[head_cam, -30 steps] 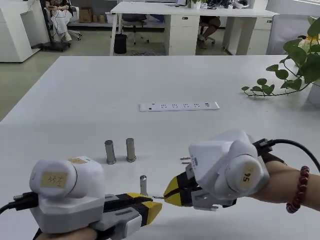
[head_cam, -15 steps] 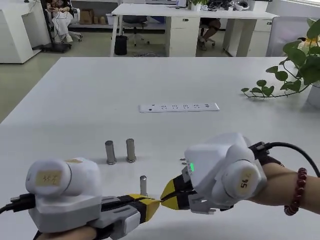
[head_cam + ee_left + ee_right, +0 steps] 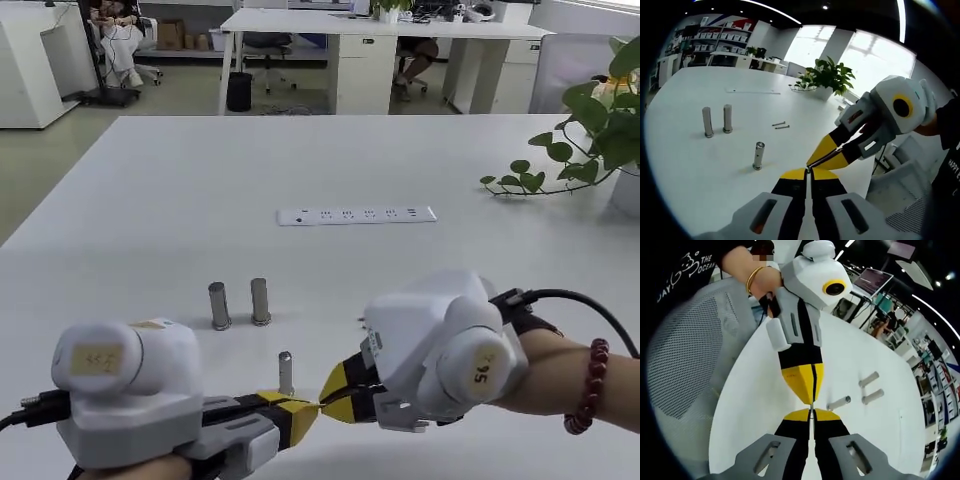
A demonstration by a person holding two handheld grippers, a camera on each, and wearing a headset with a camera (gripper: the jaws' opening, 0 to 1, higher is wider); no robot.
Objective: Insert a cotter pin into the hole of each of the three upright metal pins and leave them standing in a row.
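Yellow-tipped left gripper point(image 3: 809, 173) sits just left of the front metal pin point(image 3: 286, 370) and nearer the person. Its jaws are drawn to a narrow line and appear to pinch the near end of a cotter pin point(image 3: 826, 159). Two rear metal pins point(image 3: 219, 305) point(image 3: 260, 300) stand upright side by side, behind and left of the front metal pin. None of the three shows a cotter fitted. The right gripper point(image 3: 811, 415), just right of the front metal pin, meets the left tip to tip, its jaws closed along the same cotter pin. Spare cotter pins point(image 3: 779, 125) lie flat on the table point(image 3: 400, 160), behind and right of the front metal pin.

Assessment: a re-grip is in hand and insertion has not begun.

Recommendation:
- Release one gripper only once the other holds firm.
- Leave the legs protruding clear of the jaws.
- Level the legs with the cross-hole.
- Steady the front metal pin against tipping.
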